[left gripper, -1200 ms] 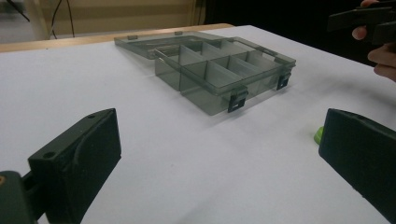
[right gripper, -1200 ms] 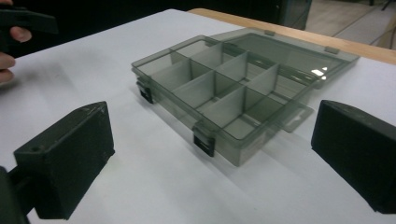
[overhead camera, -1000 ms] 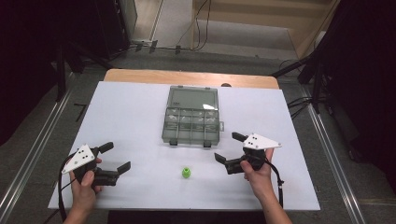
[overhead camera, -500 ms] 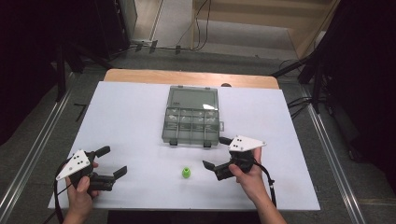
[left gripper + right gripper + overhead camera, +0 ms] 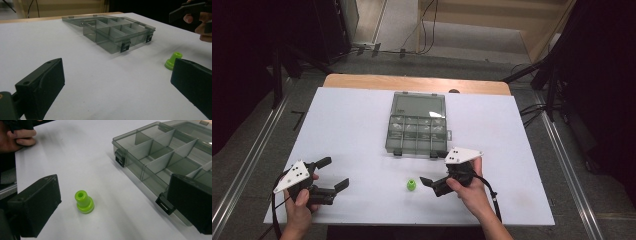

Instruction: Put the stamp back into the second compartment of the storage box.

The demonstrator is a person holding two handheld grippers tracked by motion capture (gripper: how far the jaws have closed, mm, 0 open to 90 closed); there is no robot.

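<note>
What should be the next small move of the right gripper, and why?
Probably ease the right gripper forward and down until its open jaws stand on both sides of the green part, then close. The part stands upright on the white table, free, just ahead between the jaws in the right gripper view. The compartment box lies open beyond it.

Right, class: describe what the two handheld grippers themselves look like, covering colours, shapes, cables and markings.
Both are black. The left gripper and right gripper each carry a pale three-cornered plate with small dark dots on top. The fingers are thick, blocky black slabs with small holes near the edge. A black cable trails from the right gripper beside the forearm. No sleeves are visible.
</note>
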